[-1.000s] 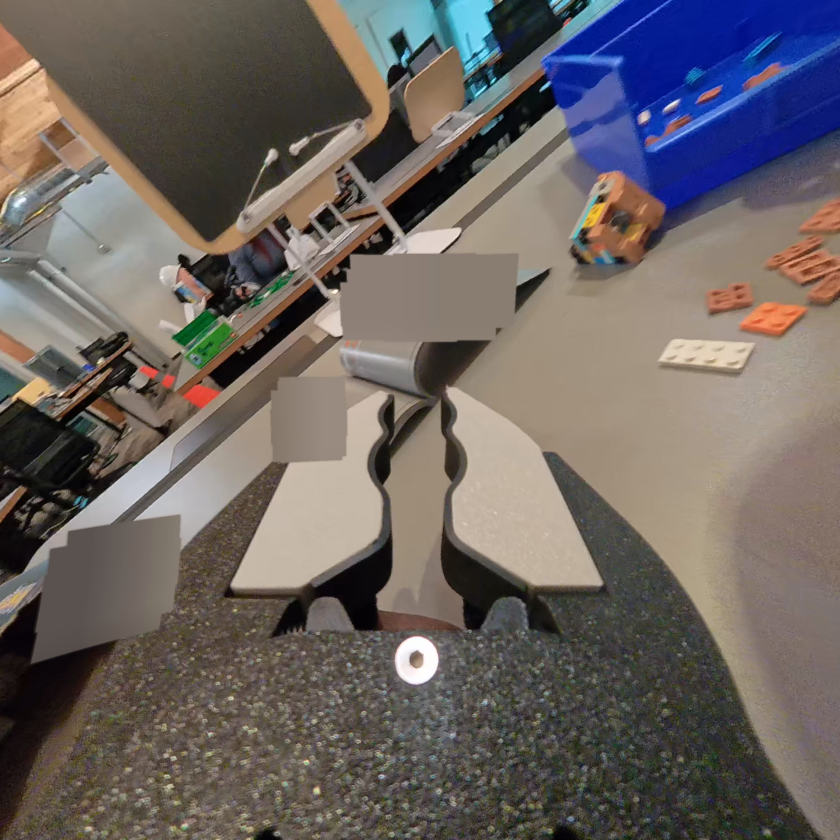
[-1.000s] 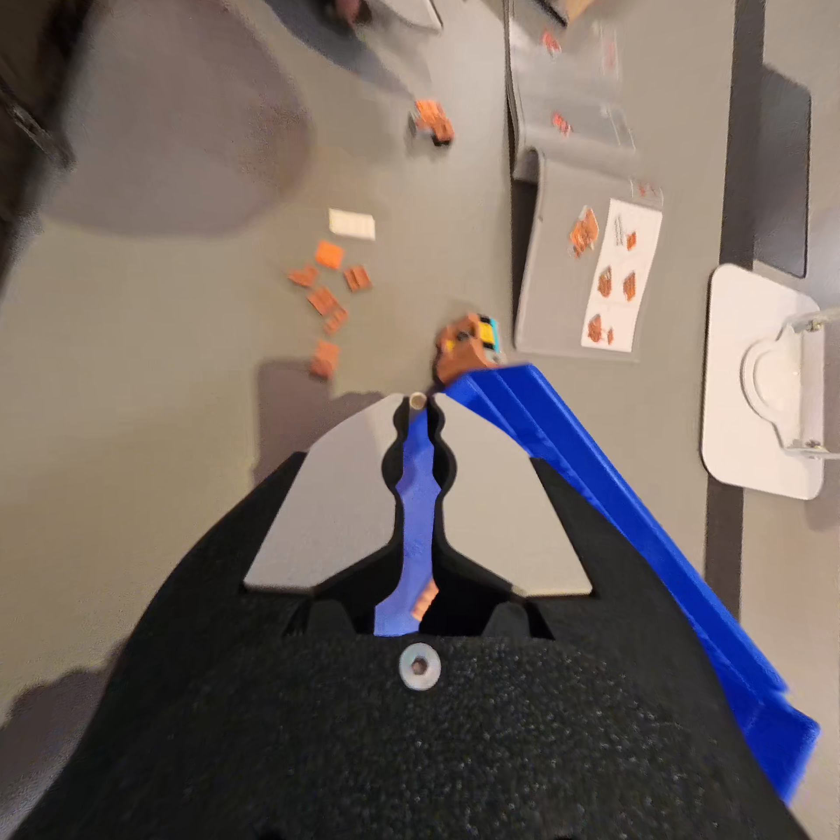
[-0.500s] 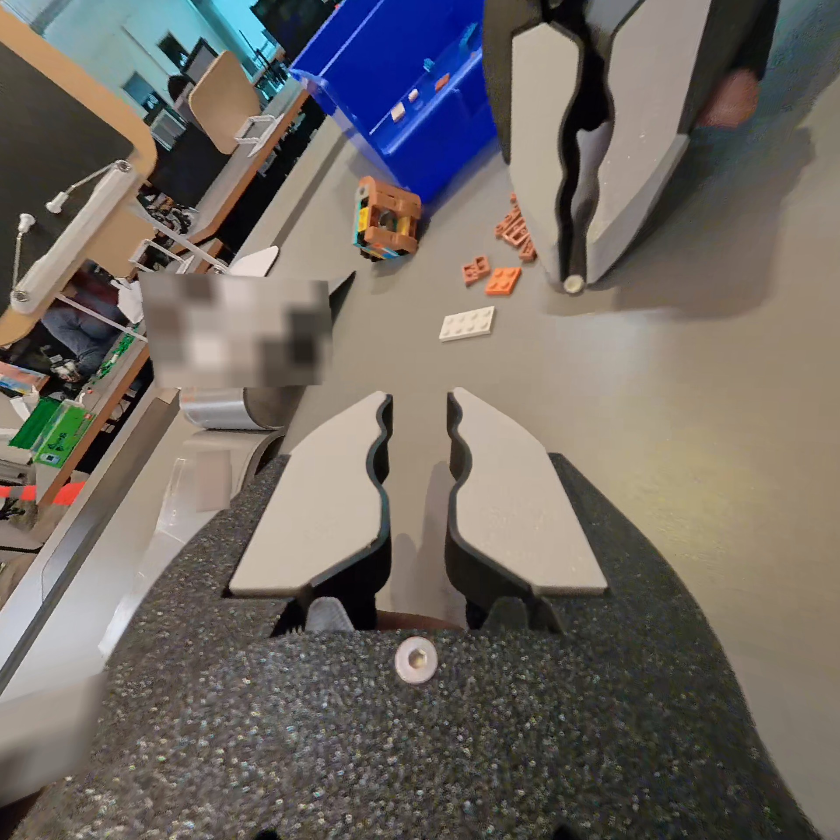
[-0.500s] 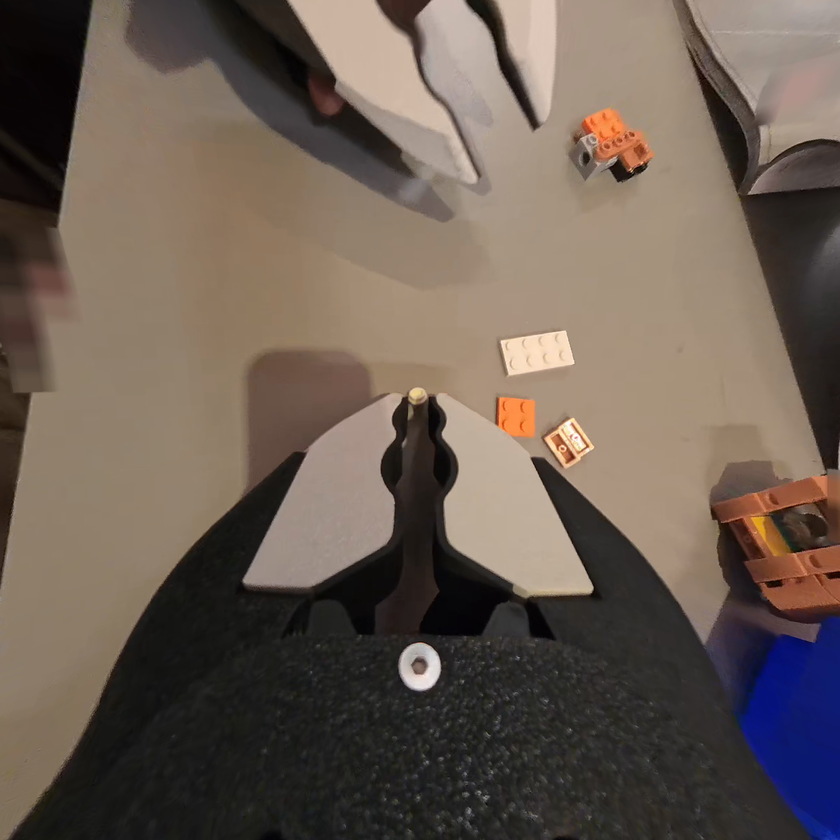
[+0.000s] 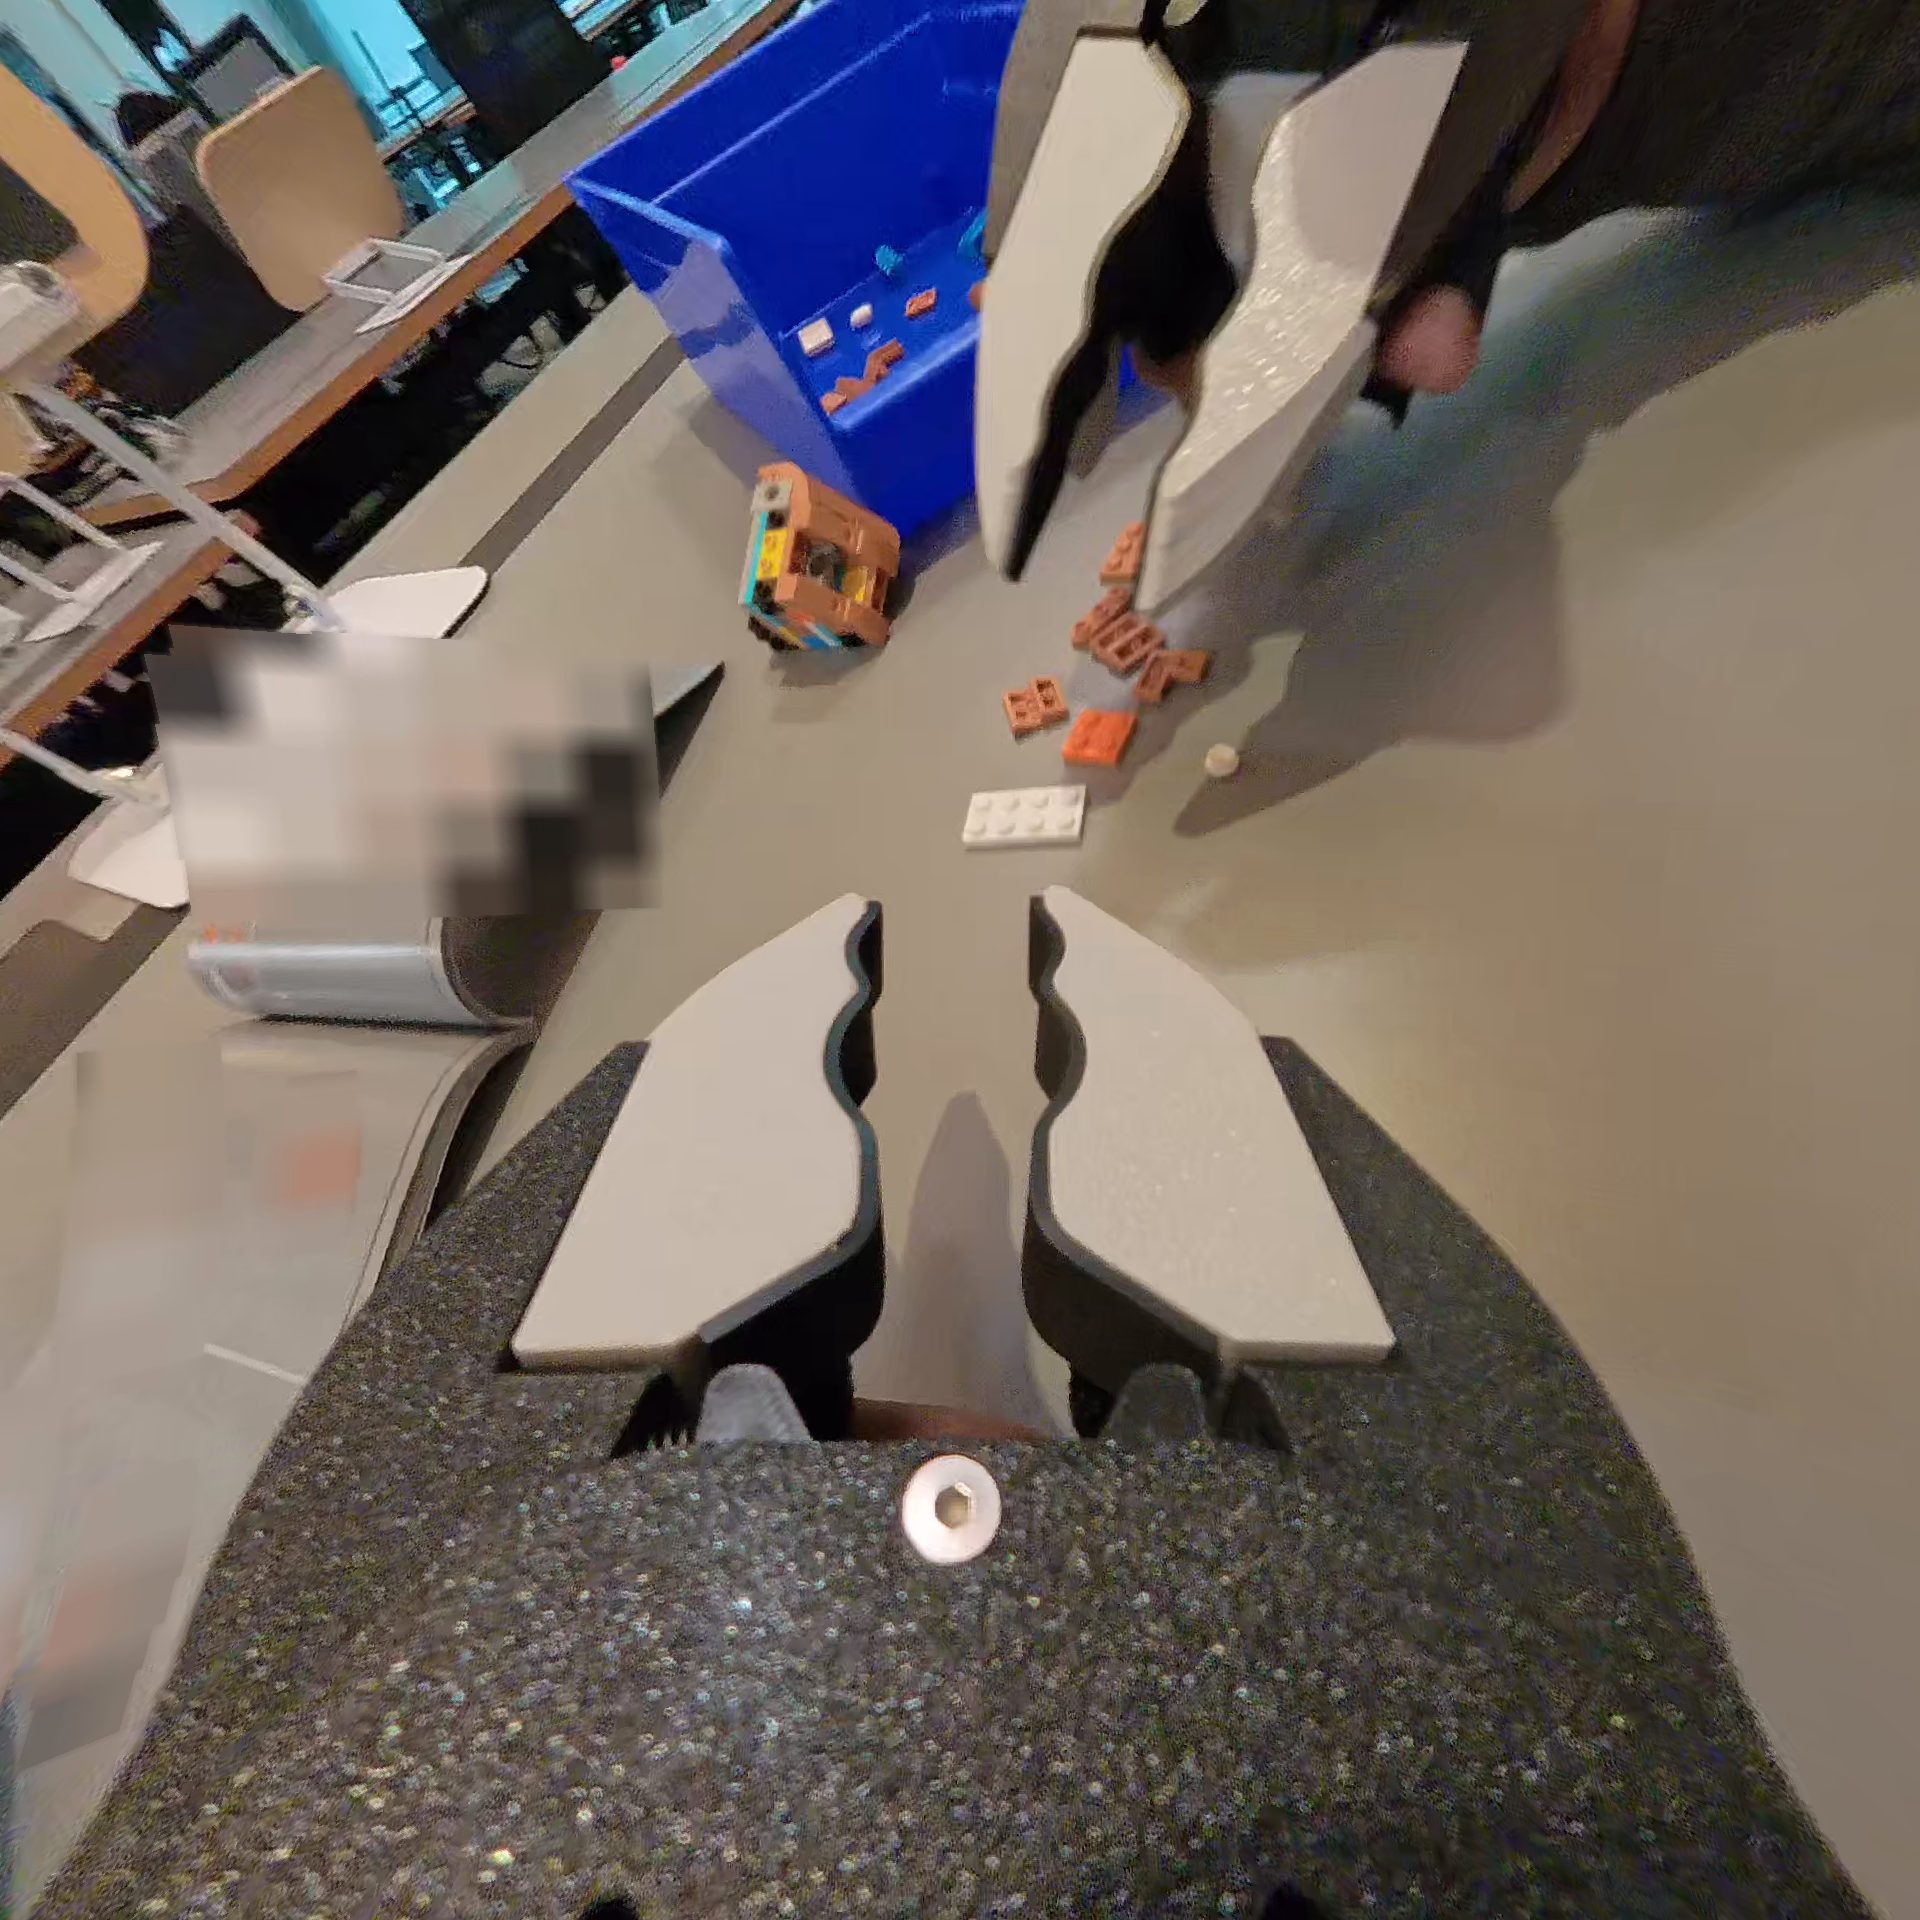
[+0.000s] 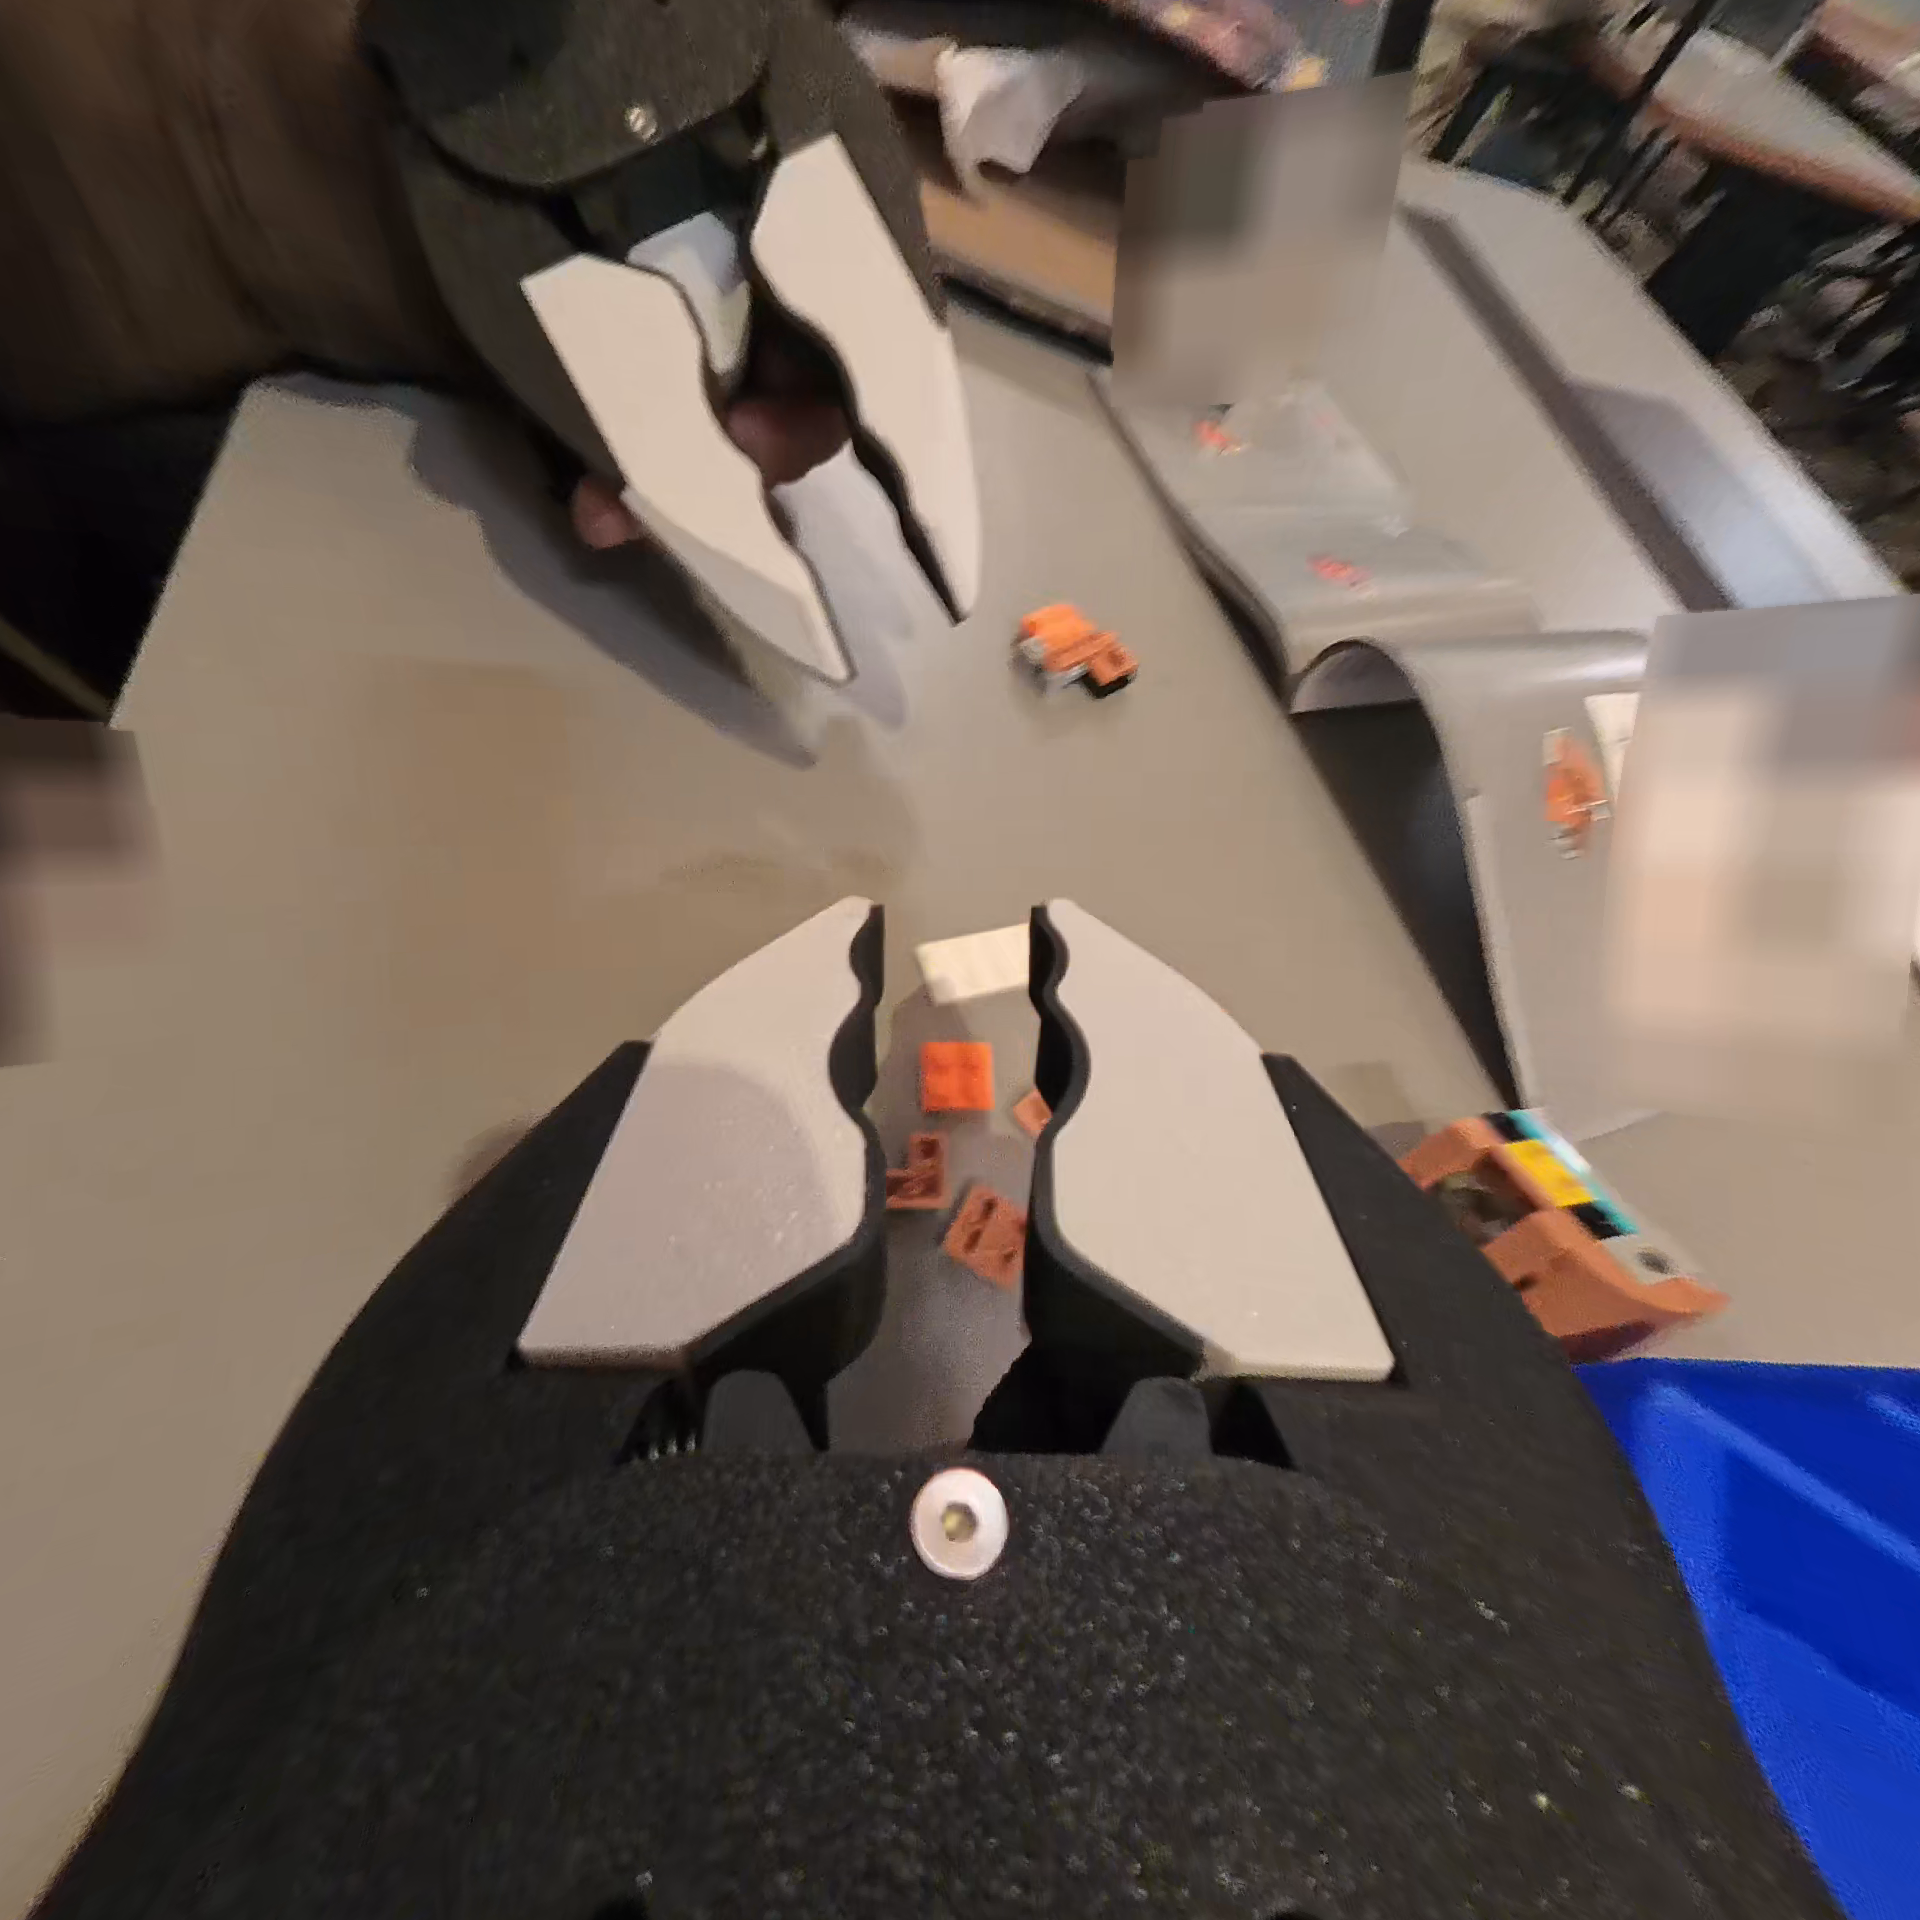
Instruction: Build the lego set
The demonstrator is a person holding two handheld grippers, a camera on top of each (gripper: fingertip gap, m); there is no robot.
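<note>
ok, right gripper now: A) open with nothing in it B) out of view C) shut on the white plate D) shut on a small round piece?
A: the right gripper has a clear gap between its jaws with only table and loose pieces behind it, and the small round piece lies on the table.

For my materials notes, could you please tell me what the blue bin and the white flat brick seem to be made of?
The blue bin looks like moulded plastic with a fairly glossy finish: uniform colour, thin straight walls, soft highlights on its side. The white flat brick looks like hard, smooth plastic, with crisp edges and moulded round studs on top.
</note>
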